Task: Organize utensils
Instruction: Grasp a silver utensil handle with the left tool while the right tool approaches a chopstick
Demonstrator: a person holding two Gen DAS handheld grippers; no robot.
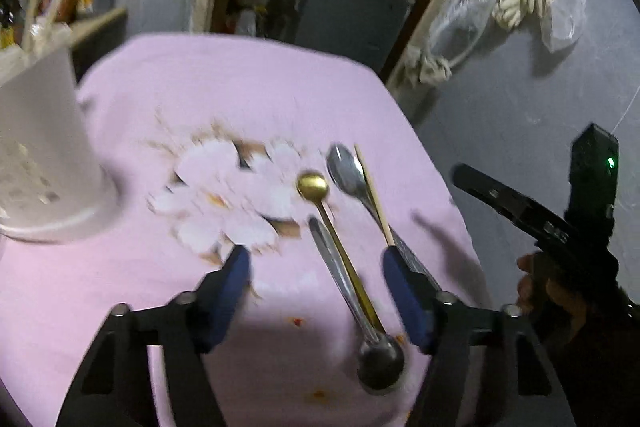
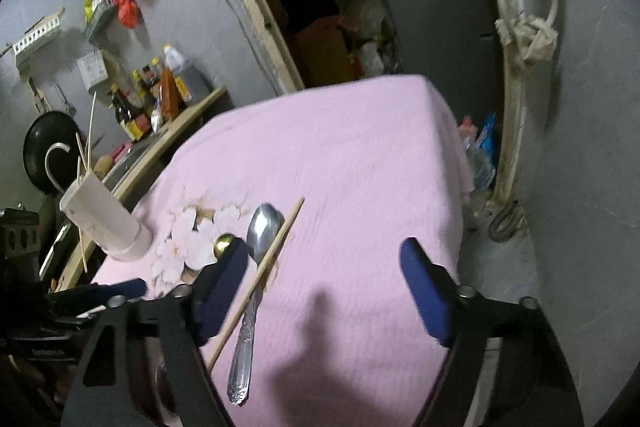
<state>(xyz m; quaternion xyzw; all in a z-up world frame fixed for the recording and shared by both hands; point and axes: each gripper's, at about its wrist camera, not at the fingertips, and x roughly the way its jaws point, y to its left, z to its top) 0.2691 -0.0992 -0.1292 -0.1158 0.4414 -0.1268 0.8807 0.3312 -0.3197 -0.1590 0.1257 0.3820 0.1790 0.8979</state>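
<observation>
Only the left view shows the ladle beside gold spoon.

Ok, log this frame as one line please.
left gripper: open, empty | right gripper: open, empty | gold spoon, silver spoon, chopstick: on tablecloth | holder: upright

Left gripper points toward twelve o'clock, its blue-padded fingers spread wide, holding nothing. Right gripper likewise gapes wide, empty, angled slightly toward one o'clock.

Dim indoor light; motion blur throughout; fisheye-bent edges; soft shadows.
</observation>
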